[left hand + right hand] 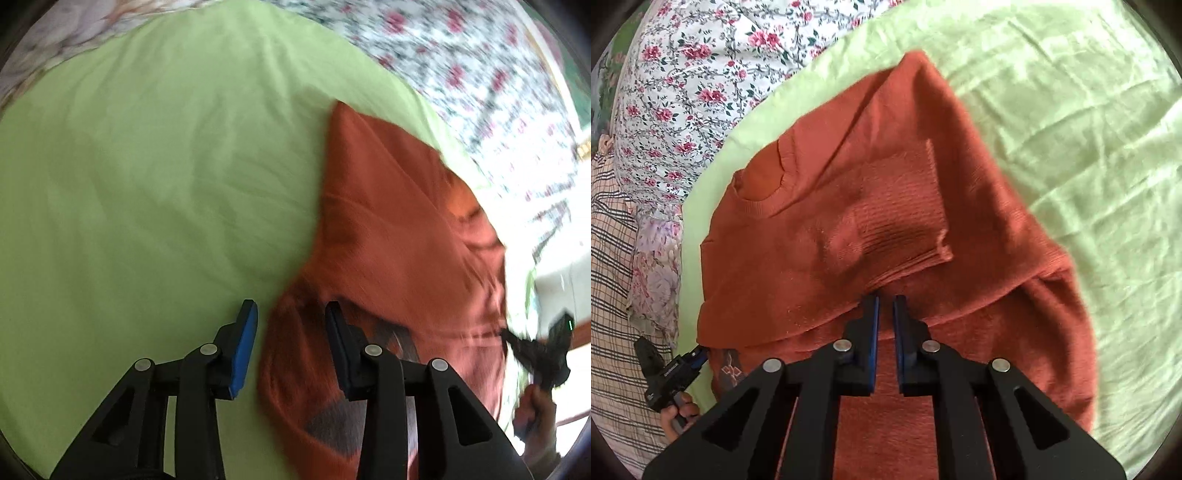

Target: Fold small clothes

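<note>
A rust-orange knit sweater (886,206) lies on a light green sheet (1071,129), partly folded, with its neckline at the left and a ribbed cuff lying on its middle. In the left wrist view the sweater (388,240) fills the right side. My left gripper (291,314) is open at the sweater's edge, one finger over the sheet and one over the cloth, holding nothing. It also shows small in the right wrist view (698,356), at the sweater's left corner. My right gripper (885,301) hovers over the sweater's folded edge, jaws a narrow gap apart, empty. It appears blurred in the left wrist view (517,338).
A floral bedspread (683,85) lies beyond the sheet's far edge, and a plaid cloth (613,295) lies at the left. In the left wrist view the green sheet (147,184) spreads wide to the left of the sweater.
</note>
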`<act>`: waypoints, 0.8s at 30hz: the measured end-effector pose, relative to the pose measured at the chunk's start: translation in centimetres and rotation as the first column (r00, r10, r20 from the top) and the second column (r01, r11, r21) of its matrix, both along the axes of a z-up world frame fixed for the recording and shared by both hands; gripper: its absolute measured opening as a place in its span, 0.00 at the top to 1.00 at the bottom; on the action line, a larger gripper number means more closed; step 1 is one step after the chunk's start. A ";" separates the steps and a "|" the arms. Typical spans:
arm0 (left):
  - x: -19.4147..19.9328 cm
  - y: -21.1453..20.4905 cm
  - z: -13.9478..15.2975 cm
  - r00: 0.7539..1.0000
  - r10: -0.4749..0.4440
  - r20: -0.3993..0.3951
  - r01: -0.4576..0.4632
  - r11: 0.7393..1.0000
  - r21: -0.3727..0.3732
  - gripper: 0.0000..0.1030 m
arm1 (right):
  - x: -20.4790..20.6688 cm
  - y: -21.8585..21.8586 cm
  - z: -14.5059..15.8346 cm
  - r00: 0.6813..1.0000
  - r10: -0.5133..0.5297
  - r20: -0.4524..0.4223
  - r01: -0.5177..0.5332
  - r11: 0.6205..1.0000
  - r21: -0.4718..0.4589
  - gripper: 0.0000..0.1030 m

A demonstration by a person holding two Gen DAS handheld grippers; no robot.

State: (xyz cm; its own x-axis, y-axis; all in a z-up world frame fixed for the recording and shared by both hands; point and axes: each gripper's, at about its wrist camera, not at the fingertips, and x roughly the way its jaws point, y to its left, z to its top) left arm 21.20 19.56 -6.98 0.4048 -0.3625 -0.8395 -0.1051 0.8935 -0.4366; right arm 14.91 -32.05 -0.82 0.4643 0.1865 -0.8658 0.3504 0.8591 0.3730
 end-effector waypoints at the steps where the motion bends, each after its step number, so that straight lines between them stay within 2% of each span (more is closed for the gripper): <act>1: -0.2 -0.1 0.2 1.000 -0.018 0.000 0.018 1.000 -0.003 0.58 | 0.0 -0.2 0.3 1.000 0.002 0.004 -0.002 1.000 -0.011 0.91; 3: -0.5 -0.8 0.7 0.998 -0.060 -0.004 0.060 0.998 0.003 0.51 | 0.1 -0.6 0.9 1.000 0.011 0.020 -0.010 1.000 -0.029 0.91; 5: -0.8 -1.5 0.8 0.996 -0.083 -0.016 0.083 0.996 0.014 0.40 | 0.5 -0.9 1.2 0.999 0.021 0.030 -0.020 0.999 -0.029 0.83; 7: -1.2 -2.3 0.9 0.996 -0.087 -0.029 0.087 0.996 0.014 0.37 | 0.7 -0.9 1.4 0.999 0.026 0.035 -0.025 0.999 -0.027 0.66; 8: -1.3 -2.6 0.8 0.996 -0.085 -0.036 0.086 0.996 0.014 0.35 | 0.8 -0.8 1.6 0.999 0.031 0.043 -0.030 0.999 -0.028 0.65; 13: -3.4 -5.0 0.8 0.994 -0.082 -0.076 0.089 0.992 0.086 0.34 | 0.1 0.5 2.0 0.996 0.069 0.061 -0.069 0.998 -0.002 0.65; 15: -4.3 -5.9 1.0 0.994 -0.073 -0.078 0.083 0.988 0.128 0.34 | -0.4 1.4 2.2 0.992 0.109 0.067 -0.109 0.994 0.006 0.65; 18: -6.4 -7.4 1.2 0.991 -0.067 -0.116 0.084 0.986 0.147 0.34 | -1.9 3.5 2.3 0.979 0.189 0.075 -0.190 0.982 0.002 0.62; 22: -8.5 -9.9 0.6 0.980 -0.071 -0.185 0.114 0.966 0.231 0.33 | -4.0 5.0 2.0 0.974 0.217 0.069 -0.217 0.976 -0.002 0.57; 24: -9.4 -11.3 -0.3 0.971 -0.084 -0.226 0.157 0.932 0.326 0.34 | -5.2 5.6 1.7 0.973 0.222 0.062 -0.223 0.975 0.008 0.57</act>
State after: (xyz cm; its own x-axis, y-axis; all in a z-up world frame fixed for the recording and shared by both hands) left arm 11.82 8.30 -7.30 0.1826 -0.0767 -0.9802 -0.0419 0.9954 -0.0857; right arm 9.72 -26.50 0.90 0.4611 0.3032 -0.8340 0.1280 0.9073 0.4006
